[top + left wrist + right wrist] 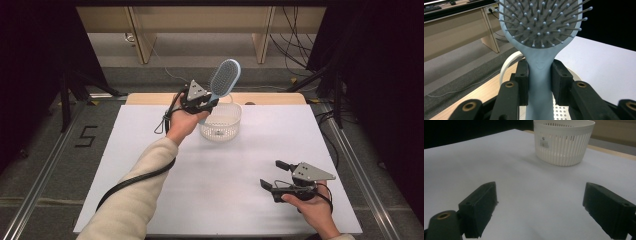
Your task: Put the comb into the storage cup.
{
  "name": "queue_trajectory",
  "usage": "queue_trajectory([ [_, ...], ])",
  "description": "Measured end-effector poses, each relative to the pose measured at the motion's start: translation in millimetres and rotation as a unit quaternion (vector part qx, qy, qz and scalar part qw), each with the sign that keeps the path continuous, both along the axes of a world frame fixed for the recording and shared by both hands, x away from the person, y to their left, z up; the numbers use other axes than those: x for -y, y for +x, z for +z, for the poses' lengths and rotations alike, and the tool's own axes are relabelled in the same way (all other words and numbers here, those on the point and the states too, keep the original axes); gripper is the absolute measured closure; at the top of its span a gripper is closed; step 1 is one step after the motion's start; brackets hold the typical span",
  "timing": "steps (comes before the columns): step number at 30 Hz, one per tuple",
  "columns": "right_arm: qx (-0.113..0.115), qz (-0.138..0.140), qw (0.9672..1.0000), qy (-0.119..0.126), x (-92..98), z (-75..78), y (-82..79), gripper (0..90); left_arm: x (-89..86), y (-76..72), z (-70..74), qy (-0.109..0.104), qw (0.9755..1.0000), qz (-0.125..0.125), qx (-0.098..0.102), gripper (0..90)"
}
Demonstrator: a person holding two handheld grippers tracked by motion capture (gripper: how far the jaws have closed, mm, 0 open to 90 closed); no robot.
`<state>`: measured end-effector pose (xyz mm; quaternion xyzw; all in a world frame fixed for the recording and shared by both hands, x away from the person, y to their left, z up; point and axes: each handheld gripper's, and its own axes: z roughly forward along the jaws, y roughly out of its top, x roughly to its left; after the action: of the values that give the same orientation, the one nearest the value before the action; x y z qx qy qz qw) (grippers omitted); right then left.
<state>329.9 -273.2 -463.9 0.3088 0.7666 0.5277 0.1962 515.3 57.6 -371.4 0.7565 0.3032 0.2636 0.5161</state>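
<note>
A light blue hairbrush [224, 79] with a bristled oval head is held up above the table's far side. My left gripper [204, 103] is shut on its handle, and in the left gripper view the two black pads [523, 75] press on the handle of the hairbrush [540, 72] from both sides. Just below and to the right stands a white slotted basket [220, 122], part of its rim [506, 65] showing behind the jaws. My right gripper [273, 174] rests near the table's front right, open and with nothing between its jaws; the basket [564, 141] stands well ahead of it.
The white table sheet [215, 170] lies over a wooden tabletop whose far edge [270, 97] shows. Beyond it are wooden desk legs [142, 42] and loose cables [292, 55] on the floor. Metal rails run along both sides of the table.
</note>
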Motion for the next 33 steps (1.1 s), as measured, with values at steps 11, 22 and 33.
queue_trajectory([
  [11,-0.001,0.001,1.0000,0.000,0.0,0.0,0.0,13.1,4.7,2.9,1.2,-0.001,1.0000,-0.004,0.005,69.7],
  [22,0.000,0.001,1.0000,0.003,0.0,0.0,-0.1,13.0,9.1,6.4,0.7,0.001,1.0000,-0.004,0.005,69.6],
  [33,-0.001,0.002,1.0000,0.003,0.4,0.2,0.0,13.0,12.8,11.9,3.9,0.002,1.0000,-0.007,0.006,69.6],
])
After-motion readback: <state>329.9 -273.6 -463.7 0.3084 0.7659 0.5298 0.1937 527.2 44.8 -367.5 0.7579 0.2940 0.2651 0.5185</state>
